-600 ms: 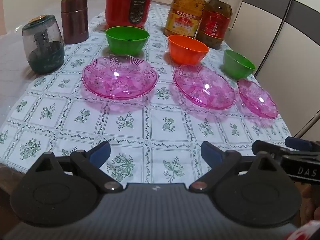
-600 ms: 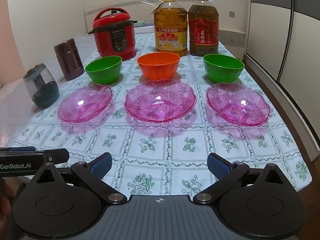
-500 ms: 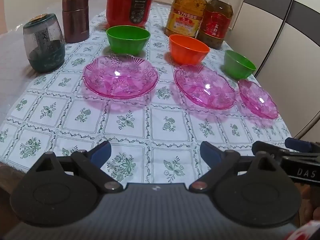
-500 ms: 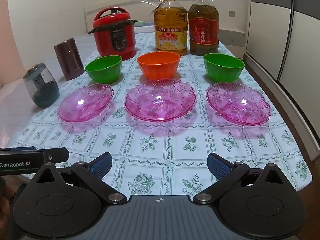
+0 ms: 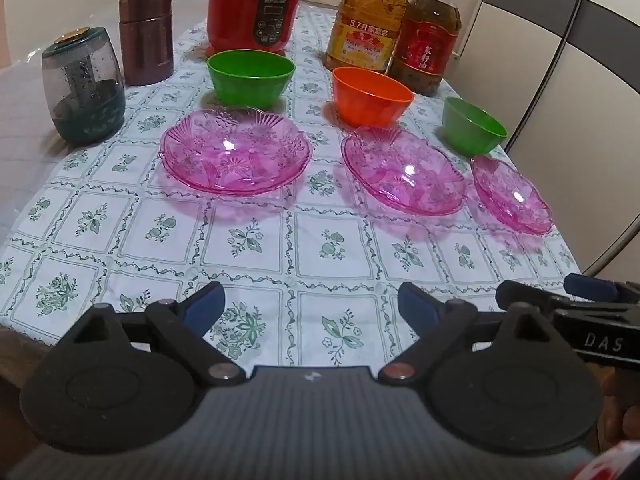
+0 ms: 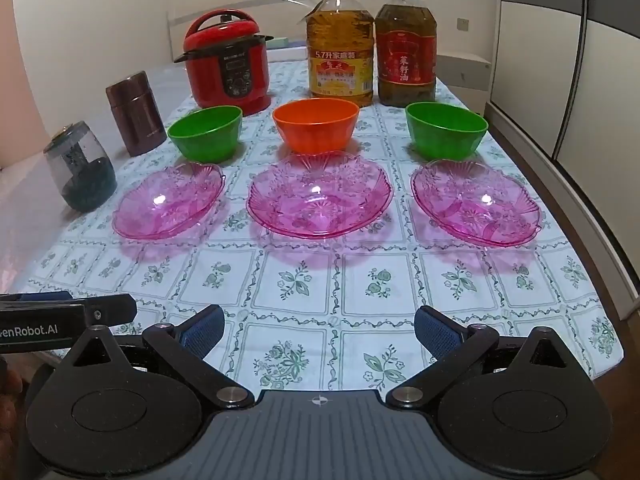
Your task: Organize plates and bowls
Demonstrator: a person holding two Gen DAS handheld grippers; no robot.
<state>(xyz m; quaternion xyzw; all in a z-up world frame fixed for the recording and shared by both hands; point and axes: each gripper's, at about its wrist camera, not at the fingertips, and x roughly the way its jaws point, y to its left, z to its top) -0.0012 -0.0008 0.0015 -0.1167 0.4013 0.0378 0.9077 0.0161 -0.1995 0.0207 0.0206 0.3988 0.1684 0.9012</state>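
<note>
Both claws, left (image 5: 311,307) & right (image 6: 319,330), wide open, empty, at near desk (image 6: 320,292) edge. Three pink plates (image 6: 319,196) in near row, bowls (image 6: 315,122) in far row; spaced apart, prob. for stacking.

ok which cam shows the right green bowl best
The right wrist view: the right green bowl sits fairly central and large, rim and wall clear. The left wrist view shows it smaller, off to the right edge, skewed by the fisheye, though still unblocked.
</note>
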